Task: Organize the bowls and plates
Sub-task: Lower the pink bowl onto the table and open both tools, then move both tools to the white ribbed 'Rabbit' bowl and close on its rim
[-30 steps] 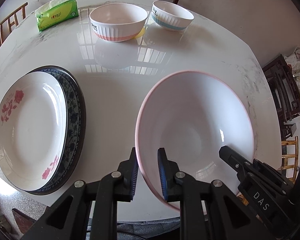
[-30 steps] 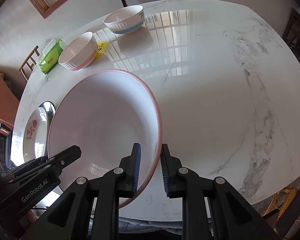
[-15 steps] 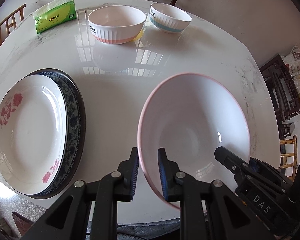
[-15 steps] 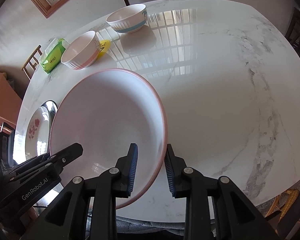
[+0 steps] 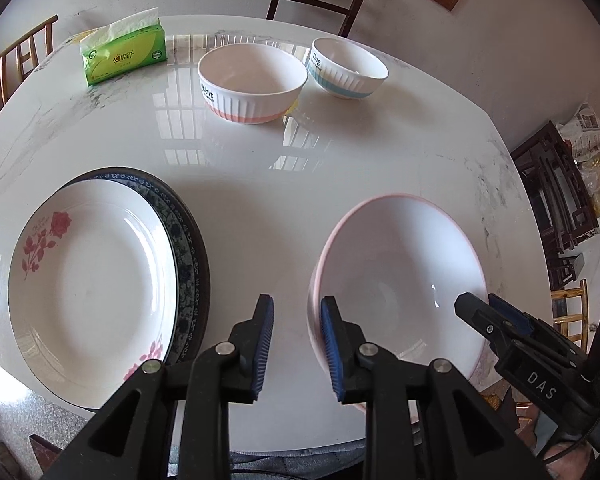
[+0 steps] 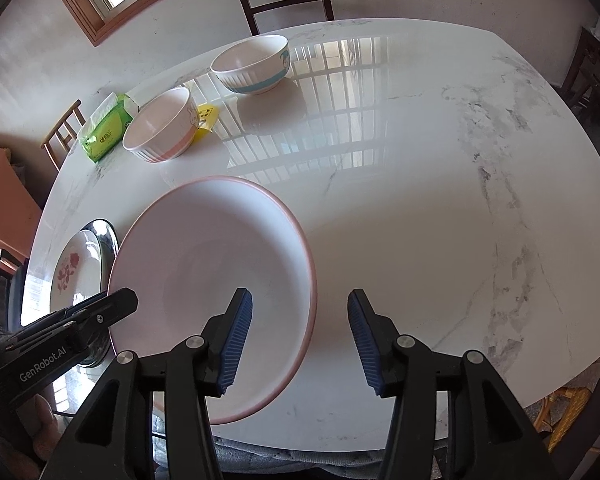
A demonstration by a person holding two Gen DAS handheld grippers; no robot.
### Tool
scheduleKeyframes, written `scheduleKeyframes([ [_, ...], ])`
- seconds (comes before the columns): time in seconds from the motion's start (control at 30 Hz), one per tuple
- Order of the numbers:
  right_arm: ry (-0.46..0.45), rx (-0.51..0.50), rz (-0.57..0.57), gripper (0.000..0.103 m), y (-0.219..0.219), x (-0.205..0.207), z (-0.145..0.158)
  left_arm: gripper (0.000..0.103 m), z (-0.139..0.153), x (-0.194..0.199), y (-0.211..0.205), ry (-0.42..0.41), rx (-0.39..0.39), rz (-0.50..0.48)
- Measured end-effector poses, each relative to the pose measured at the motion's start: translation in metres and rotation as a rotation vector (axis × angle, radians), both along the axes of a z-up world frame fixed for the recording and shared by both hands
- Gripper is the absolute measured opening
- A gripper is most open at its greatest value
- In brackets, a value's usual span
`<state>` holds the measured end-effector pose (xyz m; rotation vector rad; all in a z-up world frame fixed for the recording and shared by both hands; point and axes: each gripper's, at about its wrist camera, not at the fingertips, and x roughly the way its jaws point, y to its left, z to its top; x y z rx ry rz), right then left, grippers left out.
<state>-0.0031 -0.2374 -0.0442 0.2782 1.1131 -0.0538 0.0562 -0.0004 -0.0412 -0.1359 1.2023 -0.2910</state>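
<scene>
Marble table with bowls, plates, tissues.

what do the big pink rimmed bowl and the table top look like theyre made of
Big pink-rimmed bowl: probably glazed ceramic or melamine; smooth white inside with soft highlights. Table top: polished marble or marble-look stone; grey veins and sharp window reflections.

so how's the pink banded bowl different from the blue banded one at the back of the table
The pink banded bowl looks wider than the blue banded bowl. Its base band is pink, while the blue banded bowl's is light blue. In the right wrist view the pink banded bowl shows a rabbit drawing and stands next to the tissue pack; the blue banded bowl stands further from it. Both are white, ribbed, upright and empty.
</scene>
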Motion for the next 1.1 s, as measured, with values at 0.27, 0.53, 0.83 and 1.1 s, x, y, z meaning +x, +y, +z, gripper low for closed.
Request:
scheduleKeyframes([
  [0.27,-0.034,-0.041,0.022,0.051,-0.003,0.012,0.020,0.027,0.028,0.007,0.024,-0.046,-0.012,0.030],
  [0.53,-0.066,-0.049,0.082,0.051,0.005,0.029,0.037,0.027,0.052,0.021,0.035,-0.106,-0.023,0.035],
  [0.83,-0.077,-0.004,0.177,0.051,0.016,0.067,0.055,0.027,0.053,0.070,0.065,-0.125,0.035,0.144],
  [1.1,-0.010,0.051,0.231,0.051,0.041,0.119,0.054,0.027,0.038,0.117,0.075,-0.076,0.043,0.199],
])
